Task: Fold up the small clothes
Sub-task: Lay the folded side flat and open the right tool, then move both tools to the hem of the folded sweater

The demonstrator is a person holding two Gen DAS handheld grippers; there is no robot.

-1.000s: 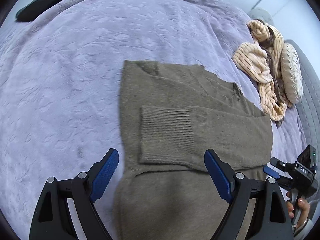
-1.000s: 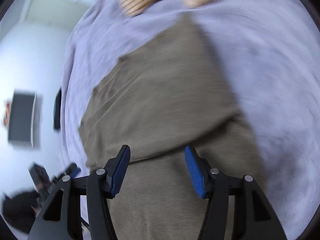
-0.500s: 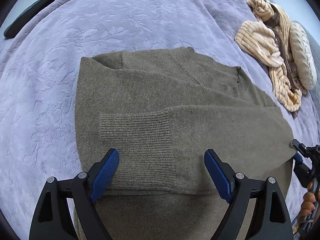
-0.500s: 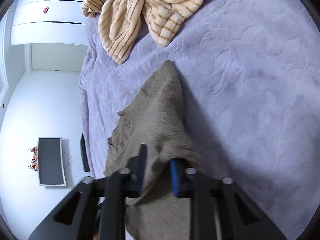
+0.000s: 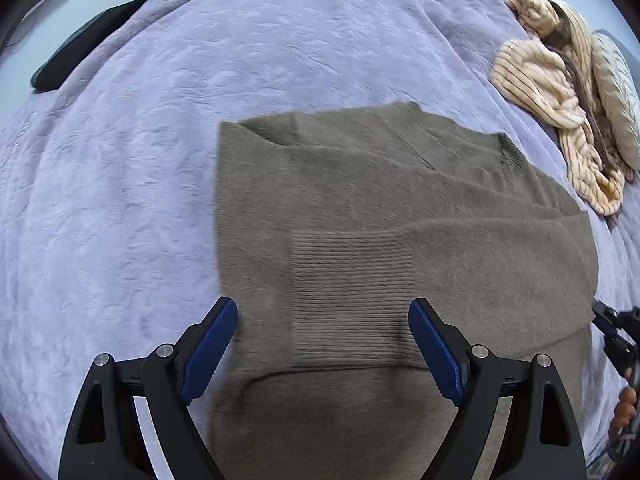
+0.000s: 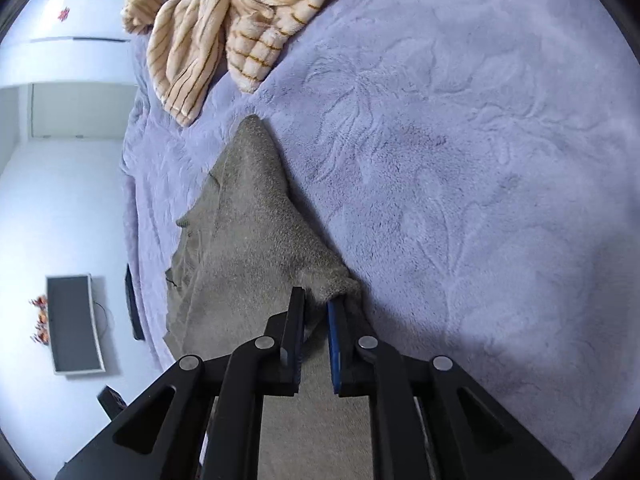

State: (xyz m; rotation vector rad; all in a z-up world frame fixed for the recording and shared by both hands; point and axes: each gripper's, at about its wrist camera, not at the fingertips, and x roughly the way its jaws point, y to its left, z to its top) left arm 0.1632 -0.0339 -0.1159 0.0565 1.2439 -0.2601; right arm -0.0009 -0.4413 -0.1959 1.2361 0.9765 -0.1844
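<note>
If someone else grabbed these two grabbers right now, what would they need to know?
Right gripper: shut on the edge of the brown sweater, jaws just closing.
Left gripper: open, over the ribbed cuff, holding nothing.
The sweater lies on the purple blanket, one sleeve already folded across it.
Striped clothes wait in a heap beyond.
Left: finish folding the sweater, then those.

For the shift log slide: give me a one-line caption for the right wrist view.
Right gripper shut on the edge of the olive sweater, bunching it above the lavender blanket.
</note>
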